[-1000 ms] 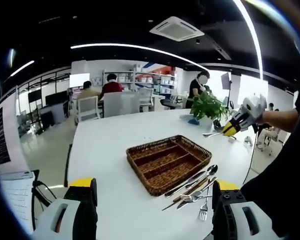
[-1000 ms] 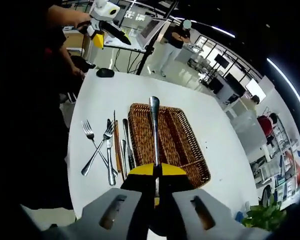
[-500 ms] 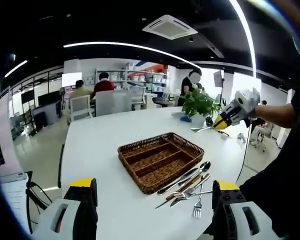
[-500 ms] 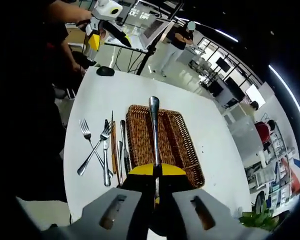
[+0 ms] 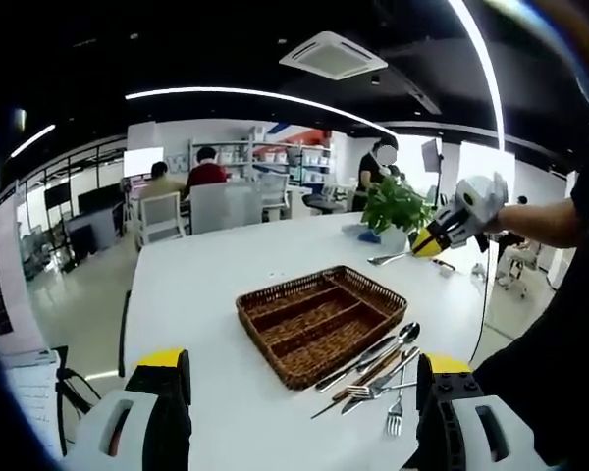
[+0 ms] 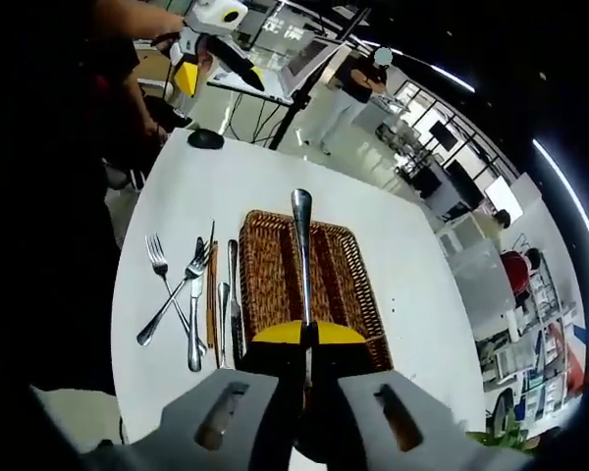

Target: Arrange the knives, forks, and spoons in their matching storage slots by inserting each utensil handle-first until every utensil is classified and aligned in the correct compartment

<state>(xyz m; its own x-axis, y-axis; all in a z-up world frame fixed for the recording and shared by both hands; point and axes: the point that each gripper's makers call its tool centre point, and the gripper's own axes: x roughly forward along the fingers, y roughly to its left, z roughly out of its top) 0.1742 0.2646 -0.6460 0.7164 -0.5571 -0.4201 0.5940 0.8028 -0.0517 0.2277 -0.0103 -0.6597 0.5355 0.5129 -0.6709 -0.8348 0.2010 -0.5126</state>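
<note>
- While the right gripper (image 6: 306, 343) clamps a utensil (image 6: 302, 257), its handle points straight ahead over the wicker tray (image 6: 346, 285) on the white table (image 6: 393, 245).
- Loose forks and knives (image 6: 198, 299) lie left of the jaws, just beside the tray.
- Left gripper (image 5: 299, 378): jaws wide apart, holding nothing; tray ahead, between them.

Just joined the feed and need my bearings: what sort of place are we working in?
Most likely an open-plan office or lab. People sit at desks behind the white table, shelving lines the back wall, and a ceiling air-conditioning unit hangs above.
</note>
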